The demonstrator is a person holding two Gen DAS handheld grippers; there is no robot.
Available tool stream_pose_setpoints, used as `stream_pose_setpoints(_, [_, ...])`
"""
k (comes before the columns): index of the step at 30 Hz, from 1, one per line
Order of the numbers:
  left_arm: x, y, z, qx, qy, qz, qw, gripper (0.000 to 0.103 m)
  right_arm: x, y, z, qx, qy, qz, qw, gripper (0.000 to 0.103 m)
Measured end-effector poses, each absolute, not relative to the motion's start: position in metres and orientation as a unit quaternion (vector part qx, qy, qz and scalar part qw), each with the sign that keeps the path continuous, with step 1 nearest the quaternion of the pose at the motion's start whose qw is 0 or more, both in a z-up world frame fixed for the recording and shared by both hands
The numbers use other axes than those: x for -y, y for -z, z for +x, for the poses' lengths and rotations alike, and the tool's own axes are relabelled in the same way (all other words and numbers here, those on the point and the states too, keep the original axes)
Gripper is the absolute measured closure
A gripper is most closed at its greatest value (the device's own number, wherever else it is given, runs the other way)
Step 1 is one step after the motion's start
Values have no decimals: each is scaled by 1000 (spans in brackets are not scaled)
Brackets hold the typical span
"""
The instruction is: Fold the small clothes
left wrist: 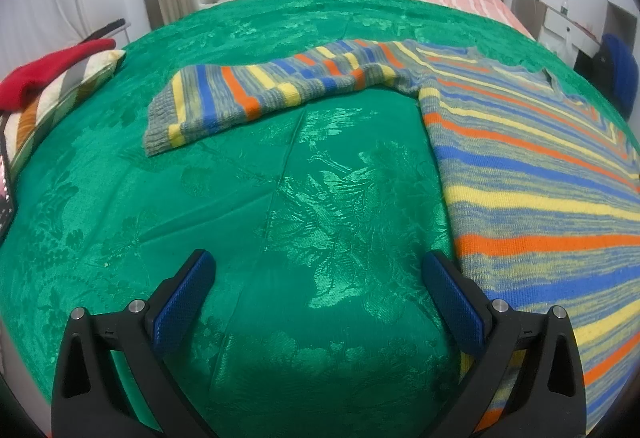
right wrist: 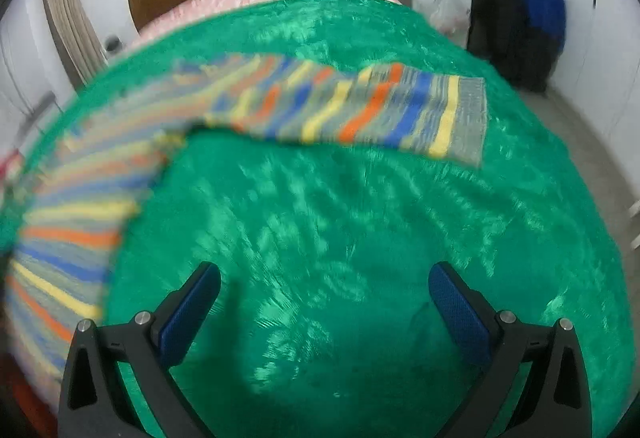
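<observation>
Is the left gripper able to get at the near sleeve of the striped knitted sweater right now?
Probably yes. The left gripper is open over the bare green patterned bedspread, and nothing lies between it and the sleeve of the striped knitted sweater, which lies flat ahead.

Left gripper (left wrist: 319, 268) is hovering at the lower centre of its frame, jaws spread wide and gripping nothing; right gripper (right wrist: 325, 278) is hanging likewise, blue pads (right wrist: 460, 318) parted.
</observation>
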State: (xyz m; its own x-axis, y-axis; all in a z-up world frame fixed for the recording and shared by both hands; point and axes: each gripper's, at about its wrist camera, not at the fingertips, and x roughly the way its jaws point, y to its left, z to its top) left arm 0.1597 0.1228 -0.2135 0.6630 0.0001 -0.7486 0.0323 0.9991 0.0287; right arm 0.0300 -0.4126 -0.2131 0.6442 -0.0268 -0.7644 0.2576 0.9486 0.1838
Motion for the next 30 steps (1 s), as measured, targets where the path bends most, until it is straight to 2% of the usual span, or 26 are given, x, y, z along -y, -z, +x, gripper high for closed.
stream_pose_setpoints(3, [-122,214,159,-409,8,20,912,0,460,189,20,-364,60,243,897,0])
stream_pose_setpoints(6, [-122,214,158,-406,7,21,914,0,522,192,21,-337,75,376,860,3])
stream_pose_setpoints(7, [-121,214,158,-405,6,21,914,0,539,198,23,-336,79,411,844,12])
stream_pose_setpoints(8, [-121,214,157,-404,6,21,915,0,554,204,27,-335,77,443,828,26])
stream_pose_setpoints(10, [-121,214,157,-402,4,21,915,0,577,215,37,-341,80,473,808,41])
stream_pose_setpoints(11, [-121,215,156,-401,4,21,916,0,584,218,42,-344,87,476,805,45])
stream_pose_setpoints(15, [-121,215,155,-399,3,20,917,0,593,229,66,-354,80,485,795,45])
stream_pose_setpoints(16, [-121,215,155,-399,3,21,917,0,589,231,74,-366,74,478,795,54])
stream_pose_setpoints(17, [-121,215,155,-399,3,21,917,0,585,234,82,-395,75,455,794,100])
stream_pose_setpoints(19, [-121,215,155,-399,3,20,917,0,581,236,86,-435,99,416,792,102])
stream_pose_setpoints(23, [-121,216,155,-397,3,21,917,0,575,214,82,-431,159,352,815,102])
stream_pose_setpoints(26, [-121,215,155,-397,3,20,917,0,551,180,93,-408,135,324,842,102])
stream_pose_setpoints(30, [-121,216,155,-397,4,20,917,0,485,108,129,-367,32,294,882,102])
